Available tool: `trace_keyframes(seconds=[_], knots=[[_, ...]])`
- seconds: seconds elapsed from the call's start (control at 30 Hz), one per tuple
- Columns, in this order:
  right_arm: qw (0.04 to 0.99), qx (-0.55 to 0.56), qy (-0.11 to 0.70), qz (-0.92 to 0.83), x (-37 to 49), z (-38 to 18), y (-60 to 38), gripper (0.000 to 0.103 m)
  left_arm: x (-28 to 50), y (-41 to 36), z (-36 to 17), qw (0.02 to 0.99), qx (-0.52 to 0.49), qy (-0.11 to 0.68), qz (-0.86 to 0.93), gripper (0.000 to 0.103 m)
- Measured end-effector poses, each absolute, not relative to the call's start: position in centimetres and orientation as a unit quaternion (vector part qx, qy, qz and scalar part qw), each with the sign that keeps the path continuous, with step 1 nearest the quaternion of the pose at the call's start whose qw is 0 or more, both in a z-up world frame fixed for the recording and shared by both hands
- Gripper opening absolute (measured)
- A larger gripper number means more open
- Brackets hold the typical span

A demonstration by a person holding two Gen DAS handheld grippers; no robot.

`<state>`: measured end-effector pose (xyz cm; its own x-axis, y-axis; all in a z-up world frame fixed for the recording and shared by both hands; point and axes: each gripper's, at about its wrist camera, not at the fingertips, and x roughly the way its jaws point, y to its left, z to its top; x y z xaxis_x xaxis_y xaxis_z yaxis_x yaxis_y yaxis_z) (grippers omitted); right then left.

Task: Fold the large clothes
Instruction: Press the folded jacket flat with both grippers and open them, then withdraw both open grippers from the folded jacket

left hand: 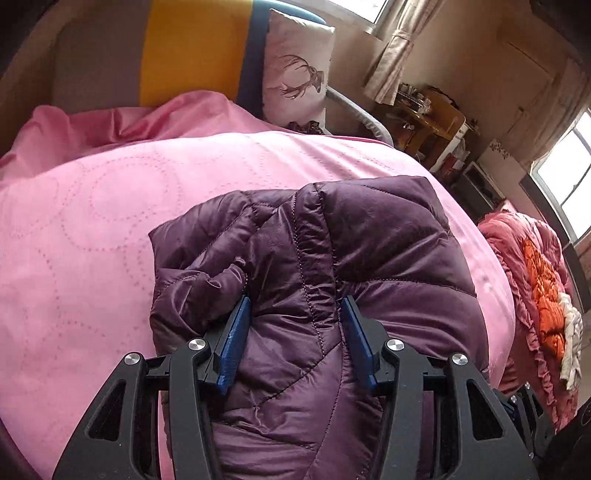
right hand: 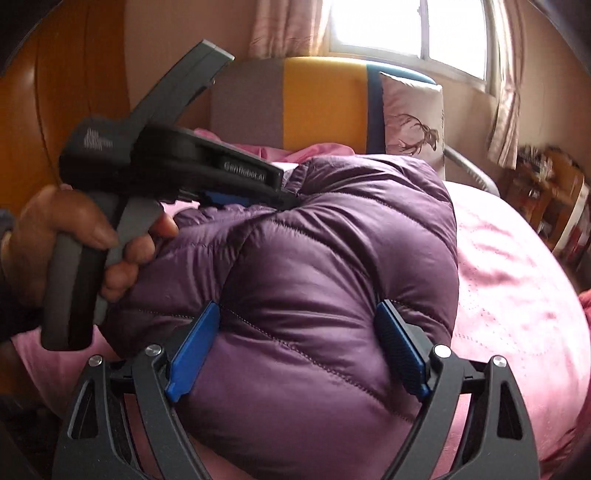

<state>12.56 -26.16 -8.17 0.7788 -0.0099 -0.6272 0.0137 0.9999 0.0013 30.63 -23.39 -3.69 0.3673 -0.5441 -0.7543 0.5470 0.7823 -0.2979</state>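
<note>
A purple quilted puffer jacket [left hand: 332, 258] lies bunched on the pink bed cover [left hand: 110, 221]. My left gripper [left hand: 293, 306] has its blue pads pressed into a thick fold of the jacket, jaws held apart by the padding. My right gripper [right hand: 297, 310] likewise squeezes a puffy bulge of the jacket [right hand: 332, 258] between its blue pads. In the right wrist view the left gripper [right hand: 255, 192] shows from the side, held by a hand [right hand: 74, 236], its tip buried in the jacket's far fold.
A grey, yellow and blue headboard [left hand: 192, 51] and a deer-print pillow [left hand: 295, 70] stand at the bed's head. A red ruffled quilt [left hand: 532, 280] lies to the right. A cluttered wooden stand [left hand: 428, 110] and curtained windows [right hand: 406, 29] are behind.
</note>
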Motion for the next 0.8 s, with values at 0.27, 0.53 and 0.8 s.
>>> trace_keyframes(seconds=[0.27, 0.53, 0.8], knots=[[0.941, 0.004, 0.338, -0.028, 11.8, -8.3, -25.5, 0.086, 28.4, -21.9, -3.6, 0.855, 0.007, 0.414, -0.313, 0.051], [0.940, 0.037, 0.335, -0.061, 10.2, -6.7, -25.8, 0.094, 24.7, -19.7, -0.7, 0.892, 0.023, 0.362, -0.270, 0.083], [0.932, 0.062, 0.345, -0.091, 9.1, -5.8, -25.5, 0.097, 22.1, -17.2, -0.3, 0.904, 0.025, 0.349, -0.246, 0.087]])
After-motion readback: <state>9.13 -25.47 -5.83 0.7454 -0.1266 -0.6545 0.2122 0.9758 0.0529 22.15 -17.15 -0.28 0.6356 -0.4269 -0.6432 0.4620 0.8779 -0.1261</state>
